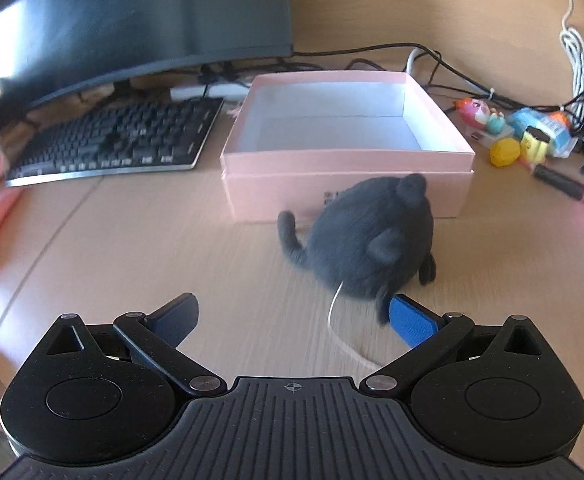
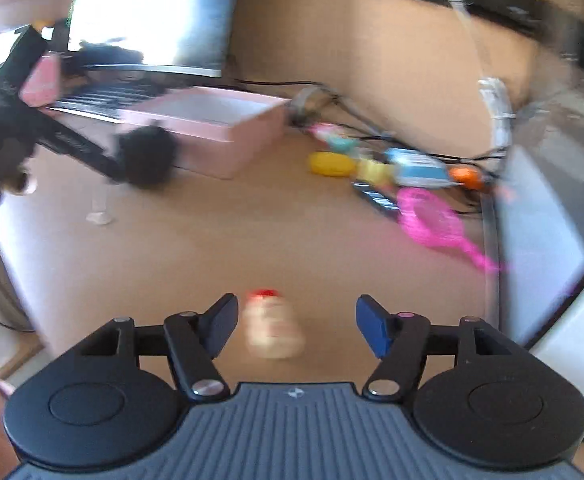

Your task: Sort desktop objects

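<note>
- Our left gripper (image 1: 294,318) stands wide open; the grey plush toy (image 1: 366,236) lies on the desk against the pink box (image 1: 346,184), touching one finger, so we risk shoving it.
- Our right gripper (image 2: 296,326) is open around a small blurred figurine (image 2: 272,330); closing now could tip it.

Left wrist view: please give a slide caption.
Open left gripper behind grey plush, in front of empty pink box.

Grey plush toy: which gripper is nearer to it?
Left. The left gripper is right at the plush toy, one finger beside it. The right gripper is well away, around a small cream toy.
</note>
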